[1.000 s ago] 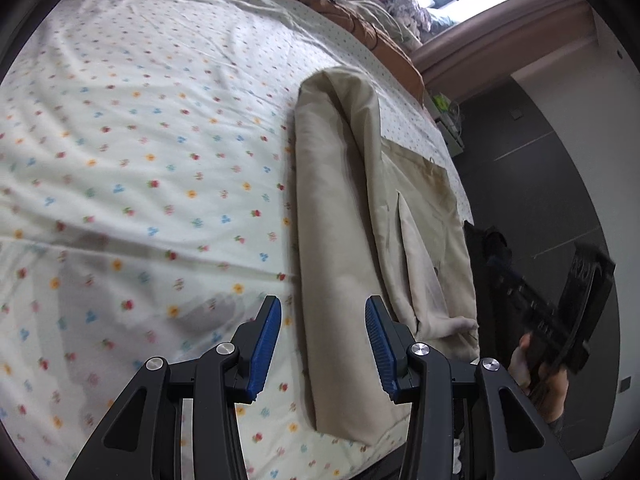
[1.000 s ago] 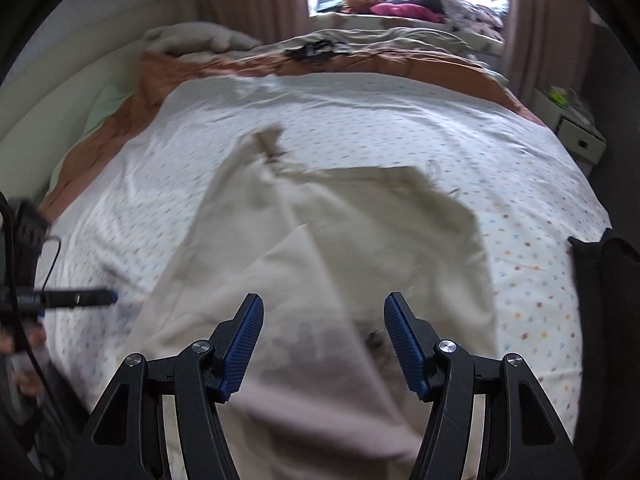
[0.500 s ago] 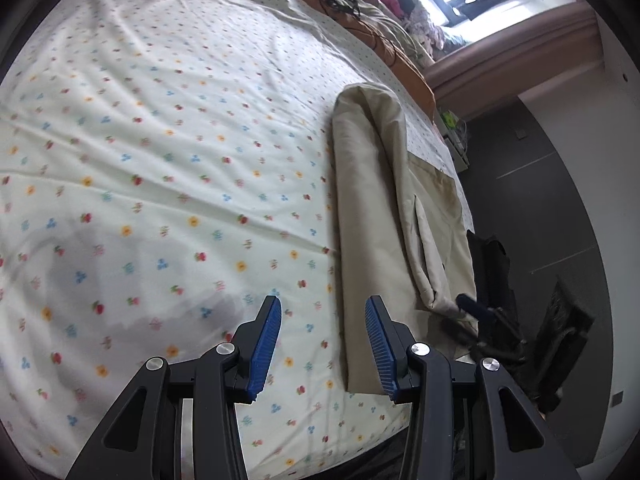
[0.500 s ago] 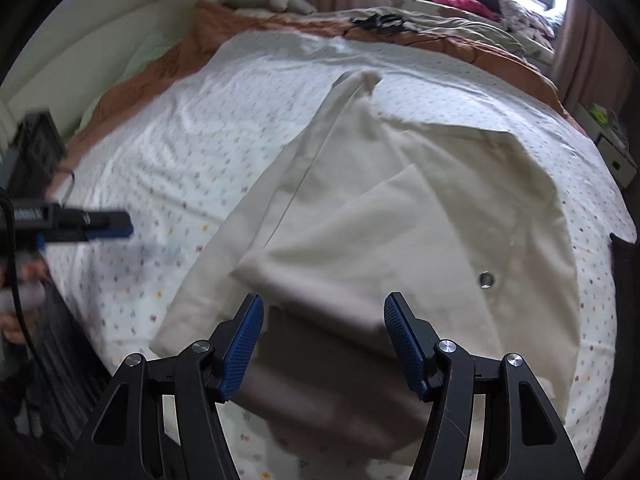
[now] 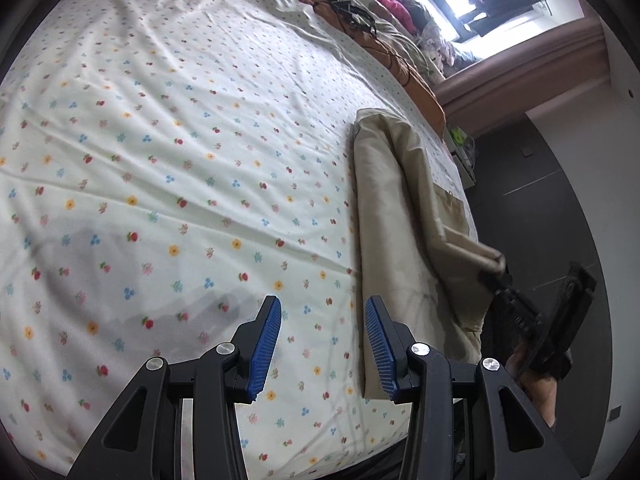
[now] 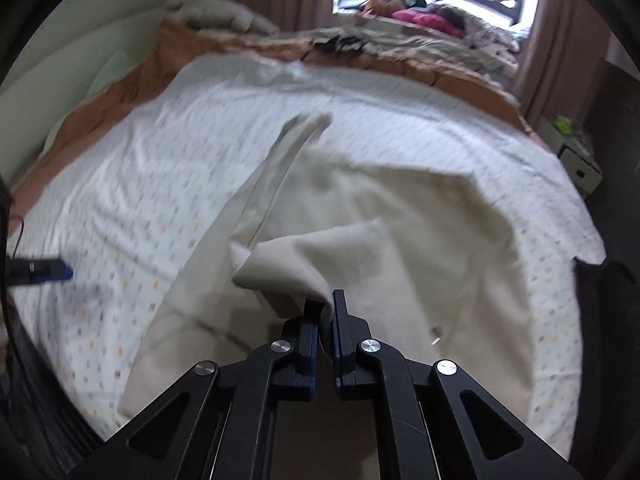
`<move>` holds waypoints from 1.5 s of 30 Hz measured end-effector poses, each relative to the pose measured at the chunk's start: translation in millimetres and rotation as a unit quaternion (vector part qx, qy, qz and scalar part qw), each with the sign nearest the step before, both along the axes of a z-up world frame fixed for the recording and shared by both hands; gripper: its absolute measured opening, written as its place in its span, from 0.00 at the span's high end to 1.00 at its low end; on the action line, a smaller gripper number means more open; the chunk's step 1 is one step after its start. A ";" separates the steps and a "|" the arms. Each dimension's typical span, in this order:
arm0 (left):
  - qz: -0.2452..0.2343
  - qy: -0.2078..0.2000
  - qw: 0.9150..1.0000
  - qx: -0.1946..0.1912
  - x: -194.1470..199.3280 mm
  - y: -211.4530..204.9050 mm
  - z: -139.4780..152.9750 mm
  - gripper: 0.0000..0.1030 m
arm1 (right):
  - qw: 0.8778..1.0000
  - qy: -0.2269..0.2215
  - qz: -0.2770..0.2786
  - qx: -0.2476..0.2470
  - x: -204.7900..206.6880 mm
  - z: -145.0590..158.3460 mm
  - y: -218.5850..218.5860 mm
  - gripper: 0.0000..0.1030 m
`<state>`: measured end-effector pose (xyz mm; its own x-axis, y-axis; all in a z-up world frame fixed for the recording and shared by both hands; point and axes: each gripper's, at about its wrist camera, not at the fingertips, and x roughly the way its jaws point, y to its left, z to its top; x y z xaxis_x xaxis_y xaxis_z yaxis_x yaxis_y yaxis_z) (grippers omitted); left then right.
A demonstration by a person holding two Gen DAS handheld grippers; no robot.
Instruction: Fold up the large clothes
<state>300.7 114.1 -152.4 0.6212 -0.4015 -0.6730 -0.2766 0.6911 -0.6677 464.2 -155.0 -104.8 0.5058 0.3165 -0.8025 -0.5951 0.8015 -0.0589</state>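
Observation:
A beige garment (image 5: 396, 216) lies partly folded lengthwise near the bed's right edge, on a white flower-dotted sheet (image 5: 180, 160). My left gripper (image 5: 322, 344) hovers open over the bare sheet, its right pad beside the garment's near edge, with nothing between the pads. In the right wrist view the garment (image 6: 420, 216) spreads out ahead. My right gripper (image 6: 326, 304) is shut on a raised corner flap of it. The left view shows the right gripper (image 5: 494, 276) pinching that flap at the bed's edge. The left gripper's blue tip (image 6: 60, 271) shows at far left.
An orange blanket (image 6: 168, 52) and a heap of clothes (image 6: 424, 20) lie at the far end under the window. A black tangle (image 6: 338, 43) rests on the blanket. A bedside cabinet (image 6: 580, 160) and a dark object (image 6: 604, 300) stand off the bed's right side.
The right gripper's jaws have closed on the garment's flap and lifted it. The left gripper has drifted left, so the garment now sits further right in its view.

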 end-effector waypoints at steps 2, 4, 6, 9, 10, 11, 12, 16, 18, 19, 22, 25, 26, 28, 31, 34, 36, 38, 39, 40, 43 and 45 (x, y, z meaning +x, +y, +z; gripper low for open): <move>-0.003 0.002 1.000 0.000 7.1 -1.6 -0.8 0.56 | 1.000 -0.011 -0.008 0.002 10.9 8.6 -6.0 0.95; -0.006 0.003 1.000 0.000 15.0 -4.1 -1.1 0.56 | 1.000 -0.019 -0.019 0.005 22.8 14.6 -12.0 0.96; -0.010 0.003 1.000 0.000 23.5 -6.8 -1.1 0.56 | 0.999 -0.023 -0.031 0.011 33.8 19.4 -18.5 0.96; -0.016 0.002 1.000 0.000 38.0 -12.2 -0.4 0.56 | 0.998 -0.029 -0.056 0.022 53.6 28.0 -33.6 0.96; -0.019 0.001 1.000 -0.001 43.7 -14.1 -0.4 0.56 | 0.997 -0.030 -0.065 0.028 61.2 30.9 -40.0 0.96; -0.022 0.000 1.000 -0.001 49.1 -16.2 0.0 0.56 | 0.996 -0.029 -0.072 0.034 68.5 32.5 -45.8 0.96; -0.026 0.000 1.000 0.001 54.7 -18.5 0.5 0.56 | 0.996 -0.028 -0.079 0.038 74.7 32.9 -50.2 0.96; -0.041 0.003 0.999 0.013 76.9 -28.5 1.5 0.56 | 0.993 -0.017 -0.106 0.050 106.5 25.6 -69.4 0.96; -0.050 0.008 0.998 0.023 89.3 -34.3 1.2 0.56 | 0.991 -0.012 -0.119 0.053 118.8 17.2 -76.8 0.96; -0.053 0.009 0.998 0.026 93.7 -36.5 1.3 0.56 | 0.990 -0.008 -0.127 0.055 125.5 12.2 -80.5 0.96; -0.062 0.013 0.997 0.037 107.9 -41.9 1.1 0.56 | 0.986 0.009 -0.152 0.063 145.8 -5.9 -93.8 0.96; -0.067 0.017 0.996 0.048 122.6 -44.4 1.4 0.56 | 0.981 0.034 -0.178 0.074 168.3 -26.7 -108.0 0.96; -0.068 0.019 0.996 0.051 126.8 -44.4 1.4 0.56 | 0.978 0.045 -0.186 0.078 174.7 -33.1 -111.9 0.96; -0.070 0.022 0.996 0.059 136.3 -44.9 2.2 0.56 | 0.972 0.070 -0.212 0.075 188.7 -47.7 -121.0 0.91; -0.076 0.024 0.994 0.076 152.7 -47.6 3.4 0.52 | 0.966 0.070 -0.236 0.081 188.1 -47.4 -129.0 0.64; -0.080 0.025 0.992 0.095 170.6 -50.3 4.1 0.40 | 0.968 0.059 -0.225 0.098 181.4 -36.6 -128.4 0.42; -0.083 0.024 0.991 0.101 186.4 -54.3 4.2 0.39 | 0.969 0.067 -0.212 0.107 183.8 -35.1 -125.0 0.41; -0.090 0.025 0.990 0.103 204.3 -58.2 2.5 0.39 | 0.971 0.076 -0.199 0.108 188.1 -37.5 -117.6 0.41; -0.091 0.027 0.990 0.107 211.7 -60.1 1.7 0.39 | 0.972 0.076 -0.198 0.104 190.1 -39.4 -114.9 0.41; -0.093 0.031 0.988 0.117 221.6 -62.5 0.3 0.39 | 0.973 0.076 -0.197 0.094 193.1 -42.9 -111.1 0.41; -0.097 0.046 0.983 0.149 246.3 -68.1 -5.4 0.39 | 0.972 0.095 -0.201 0.078 205.0 -58.3 -104.9 0.53; -0.104 0.057 0.979 0.165 262.2 -72.1 -11.0 0.39 | 0.968 0.114 -0.203 0.088 212.3 -67.3 -105.8 0.60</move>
<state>562.9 42.0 -163.4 0.4618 -0.2604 -0.8479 -0.1664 0.9135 -0.3711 676.5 -260.8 -172.1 0.4334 0.2704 -0.8597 -0.2093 0.9580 0.1958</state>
